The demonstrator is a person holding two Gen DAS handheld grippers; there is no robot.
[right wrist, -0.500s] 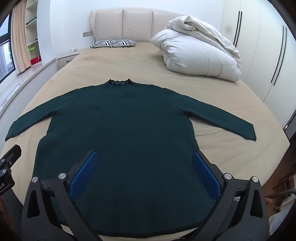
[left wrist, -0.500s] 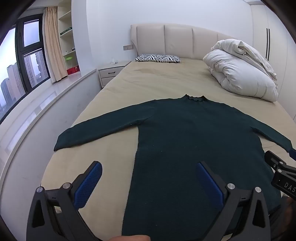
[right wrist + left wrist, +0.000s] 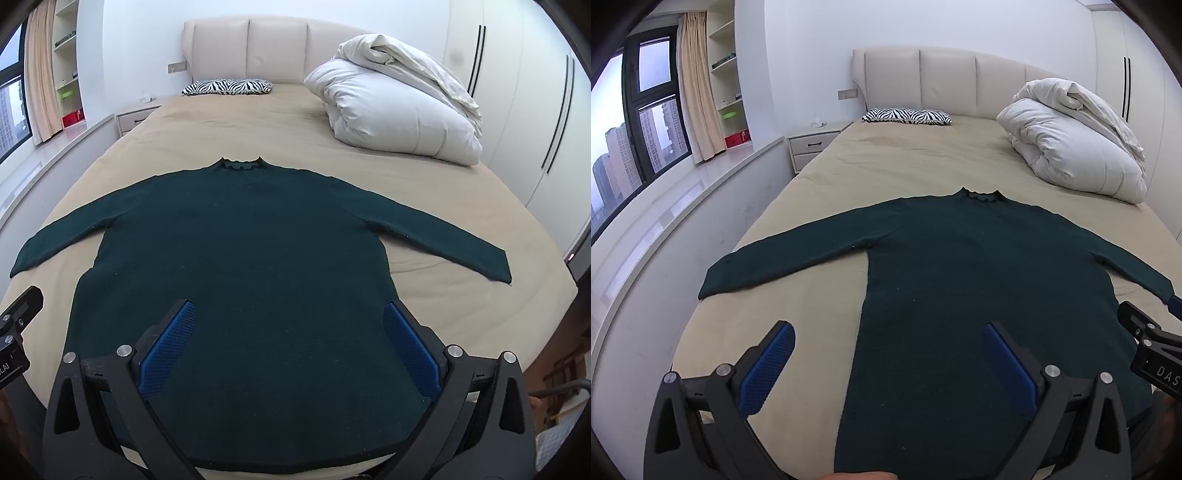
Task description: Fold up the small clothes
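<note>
Both grippers hover with jaws wide and empty above a flat dark green sweater.

Between the left gripper's [image 3: 888,363] jaws lie the sweater's [image 3: 979,295] left side edge and bare sheet; the right gripper [image 3: 286,341] frames the lower body, hem just below its fingers. Beyond both, the 2 sleeves spread outward, collar farthest, on the bed [image 3: 236,125]. Farther off sit a white duvet [image 3: 391,110] and zebra pillow [image 3: 227,86]. Likely risk: a pinch could catch the sheet with the knit, or only 1 layer, dragging the fold crooked.
</note>
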